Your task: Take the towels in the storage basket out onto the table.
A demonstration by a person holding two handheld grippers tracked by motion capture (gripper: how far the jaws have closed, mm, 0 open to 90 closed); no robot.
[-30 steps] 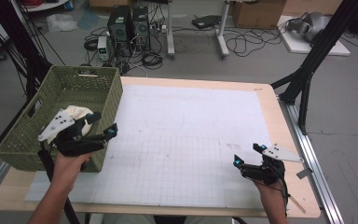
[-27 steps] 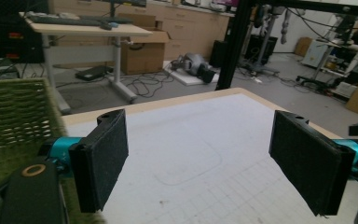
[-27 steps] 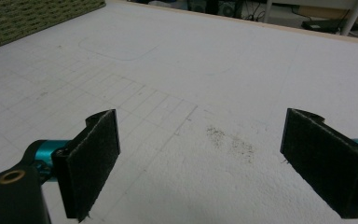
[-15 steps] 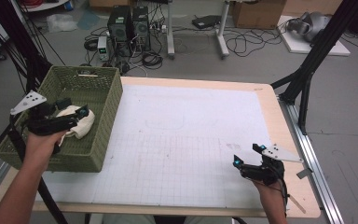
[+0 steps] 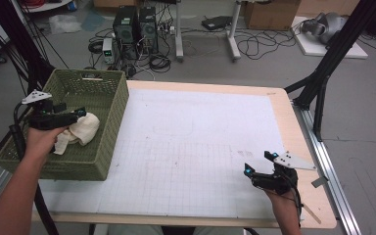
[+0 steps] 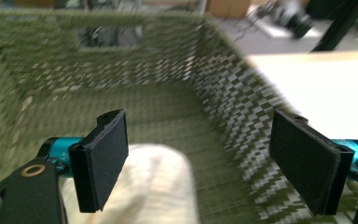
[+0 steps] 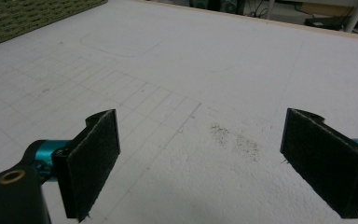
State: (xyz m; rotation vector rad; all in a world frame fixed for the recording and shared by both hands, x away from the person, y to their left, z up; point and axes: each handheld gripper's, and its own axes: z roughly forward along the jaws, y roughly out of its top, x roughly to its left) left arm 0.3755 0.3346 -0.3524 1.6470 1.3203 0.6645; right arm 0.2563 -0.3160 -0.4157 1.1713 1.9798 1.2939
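Note:
A white cloth (image 5: 82, 130) lies bunched inside the green woven basket (image 5: 117, 115) at the table's left edge. My left gripper (image 5: 72, 110) hovers over the basket's left half, just above and to the left of the cloth, jaws wide apart. In the left gripper view the cloth (image 6: 154, 185) sits low between the open jaws of that gripper (image 6: 200, 140), not pinched, with the basket wall (image 6: 223, 98) behind. My right gripper (image 5: 260, 163) rests open near the front right of the white grid mat (image 5: 200, 142). Nothing lies between its jaws (image 7: 200, 140).
The wooden table (image 5: 286, 115) edges the mat. A faint rounded outline (image 7: 121, 44) and a dark smudge (image 7: 235, 140) mark the mat. Black frame legs (image 5: 323, 73) stand at the right. Computers and cables (image 5: 137, 27) sit on the floor beyond.
My left gripper has swung from the basket's front right rim to over its left half. The cloth stays lying in the basket. The right gripper has not moved.

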